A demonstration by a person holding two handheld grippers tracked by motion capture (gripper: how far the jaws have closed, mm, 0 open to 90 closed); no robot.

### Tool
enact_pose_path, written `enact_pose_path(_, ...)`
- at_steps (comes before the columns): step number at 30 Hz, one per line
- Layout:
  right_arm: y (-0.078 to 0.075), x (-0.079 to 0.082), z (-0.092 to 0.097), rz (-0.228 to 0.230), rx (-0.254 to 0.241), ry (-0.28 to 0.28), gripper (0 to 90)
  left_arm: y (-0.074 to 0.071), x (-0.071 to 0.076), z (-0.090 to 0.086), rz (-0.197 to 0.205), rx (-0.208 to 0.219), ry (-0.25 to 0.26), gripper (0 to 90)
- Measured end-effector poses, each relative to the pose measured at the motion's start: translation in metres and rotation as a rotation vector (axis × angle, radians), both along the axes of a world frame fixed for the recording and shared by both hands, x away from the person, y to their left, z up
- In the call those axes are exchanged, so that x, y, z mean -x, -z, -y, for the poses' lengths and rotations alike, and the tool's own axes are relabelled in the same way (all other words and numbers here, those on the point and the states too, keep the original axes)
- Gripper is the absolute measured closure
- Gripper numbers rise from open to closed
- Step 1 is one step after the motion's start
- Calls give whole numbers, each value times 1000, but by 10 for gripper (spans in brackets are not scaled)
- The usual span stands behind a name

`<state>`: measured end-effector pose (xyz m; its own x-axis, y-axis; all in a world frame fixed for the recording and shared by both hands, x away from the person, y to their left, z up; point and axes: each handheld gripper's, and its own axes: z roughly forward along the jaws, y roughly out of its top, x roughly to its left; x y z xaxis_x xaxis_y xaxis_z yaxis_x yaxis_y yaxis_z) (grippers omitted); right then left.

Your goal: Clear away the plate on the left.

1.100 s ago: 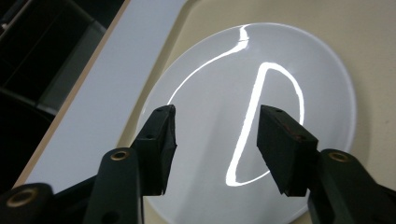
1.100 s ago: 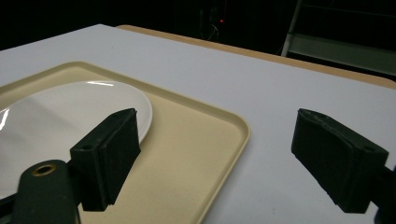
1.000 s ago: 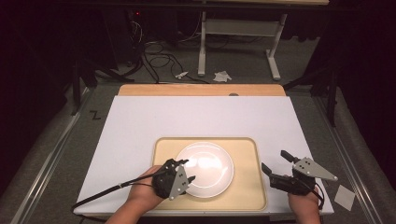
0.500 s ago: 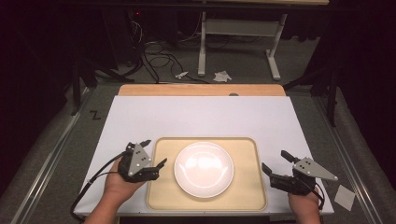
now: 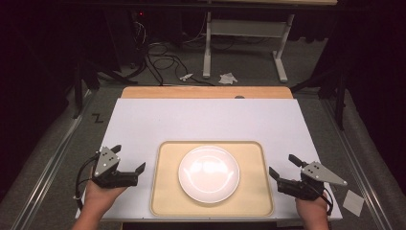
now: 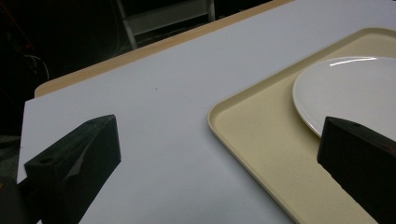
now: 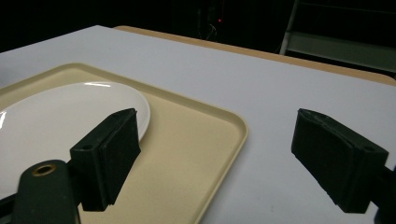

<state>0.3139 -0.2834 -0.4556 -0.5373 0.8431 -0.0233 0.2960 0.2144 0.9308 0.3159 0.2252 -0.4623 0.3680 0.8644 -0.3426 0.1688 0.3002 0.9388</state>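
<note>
High view, item by item.

Plate [image 5: 208,173]: white, bare, lying flat in the middle of the tray [image 5: 165,191]. Nothing touches it. A second ago your left gripper sat right at its near-left rim; half a second ago that gripper was already off the tray's left edge, and the plate lies where it lay then.

Tray: tan, on the white table [image 5: 201,120], long side toward you. Same place in all three high views.

Left gripper [image 5: 129,163]: now over bare table, left of the tray and apart from it. Its jaws have just been opening and stand spread wide, with nothing between them (the left gripper view confirms it: table and the tray's corner [image 6: 243,121] between the two black jaws, the plate [image 6: 350,88] beyond).

Right gripper [image 5: 282,167]: beside the tray's right edge, unmoved since a second ago, jaws spread and holding nothing. The right gripper view looks across the tray's corner [image 7: 219,140] at the plate [image 7: 60,116].

Reading: you have let go of the plate and drawn your left hand back, so setting the plate on the tray looks finished. Both tools are free. If anything more belongs on the tray, either hand can fetch it; nothing else lies on the table to reach for.
</note>
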Motion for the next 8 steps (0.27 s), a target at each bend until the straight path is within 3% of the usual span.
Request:
enact_pose_path(4,1,0,0,-14,-3,12,163,-2,0,1,11,22,1,1)
enact_pose_path(8,1,0,-1,-11,2,8,163,-1,0,1,15,17,3,1)
